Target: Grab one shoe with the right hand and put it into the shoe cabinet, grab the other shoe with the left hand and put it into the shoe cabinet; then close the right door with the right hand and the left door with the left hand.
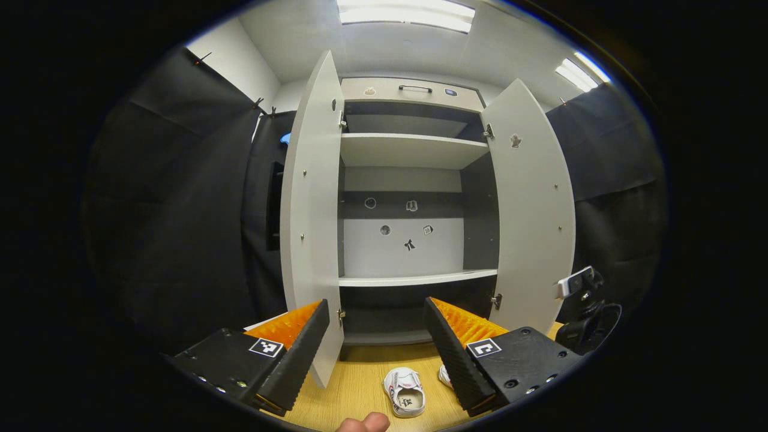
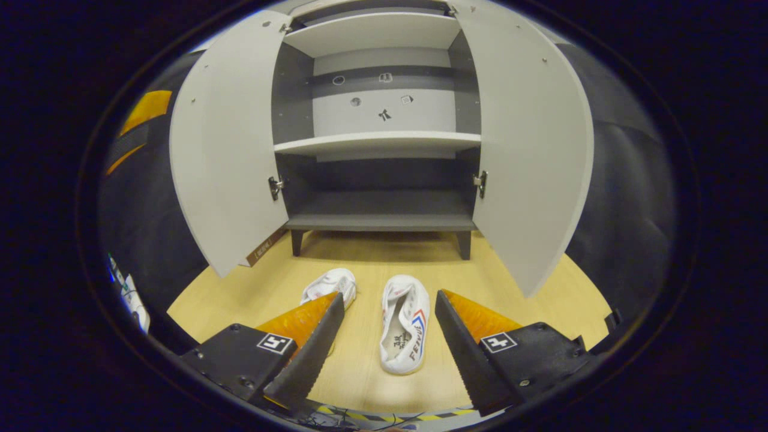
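Shoe cabinet: pale grey shelves, darker grey side walls and back band, standing on short dark legs on the wooden floor. Both doors swung wide open. Left door and right door plain pale grey, hinges showing at inner edges. Shelves bare; small stickers on back panel.

Two white shoes on the floor, near side of the cabinet, in front of its open mouth. Right shoe: white low sneaker, red and blue side stripes, opening up, toe pointing toward cabinet, lying straight. Left shoe: white, just beside it, slightly farther and angled, partly hidden.

In the left gripper view, one shoe shows upright, opening up.
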Tool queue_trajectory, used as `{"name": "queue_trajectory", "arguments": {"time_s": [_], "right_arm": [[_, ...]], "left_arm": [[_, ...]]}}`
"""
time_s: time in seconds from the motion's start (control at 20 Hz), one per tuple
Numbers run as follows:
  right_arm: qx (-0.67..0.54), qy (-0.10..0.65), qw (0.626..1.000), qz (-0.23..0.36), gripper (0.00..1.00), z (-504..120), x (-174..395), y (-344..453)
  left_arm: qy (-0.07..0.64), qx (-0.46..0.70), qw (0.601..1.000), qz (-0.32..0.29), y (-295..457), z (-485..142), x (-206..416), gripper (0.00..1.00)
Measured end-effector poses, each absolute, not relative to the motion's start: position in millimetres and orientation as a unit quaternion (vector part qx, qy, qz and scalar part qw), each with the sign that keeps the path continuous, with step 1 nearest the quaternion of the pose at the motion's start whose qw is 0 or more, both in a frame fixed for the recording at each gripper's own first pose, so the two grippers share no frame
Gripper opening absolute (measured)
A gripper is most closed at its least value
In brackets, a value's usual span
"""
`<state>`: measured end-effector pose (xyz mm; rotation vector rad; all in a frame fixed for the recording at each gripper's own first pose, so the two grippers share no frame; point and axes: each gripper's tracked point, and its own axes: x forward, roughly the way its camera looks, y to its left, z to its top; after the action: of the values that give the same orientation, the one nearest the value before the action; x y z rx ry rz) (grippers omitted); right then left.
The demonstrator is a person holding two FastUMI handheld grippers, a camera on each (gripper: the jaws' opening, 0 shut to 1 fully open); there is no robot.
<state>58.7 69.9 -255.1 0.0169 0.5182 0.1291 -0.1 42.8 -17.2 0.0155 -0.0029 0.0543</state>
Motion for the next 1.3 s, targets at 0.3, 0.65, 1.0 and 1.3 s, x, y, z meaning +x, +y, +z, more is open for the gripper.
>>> {"name": "queue_trajectory", "arguments": {"time_s": [0.3, 0.65, 1.0, 1.3], "right_arm": [[0.043, 0.334, 0.938, 0.077, 0.96, -313, 67, 87], [0.045, 0.383, 0.92, 0.07, 0.84, -353, 89, 87], [0.06, 0.43, 0.899, 0.062, 0.64, -385, 119, 94], [0.028, 0.443, 0.894, 0.052, 0.44, -404, 140, 93]], "left_arm": [[0.01, 0.002, 0.999, 0.033, 54, -29, 3, 0.95], [0.021, -0.008, 0.999, 0.042, 68, -40, 8, 0.95], [0.033, -0.009, 0.998, 0.047, 79, -51, 14, 0.95], [0.041, -0.01, 0.998, 0.055, 88, -59, 18, 0.95]]}}
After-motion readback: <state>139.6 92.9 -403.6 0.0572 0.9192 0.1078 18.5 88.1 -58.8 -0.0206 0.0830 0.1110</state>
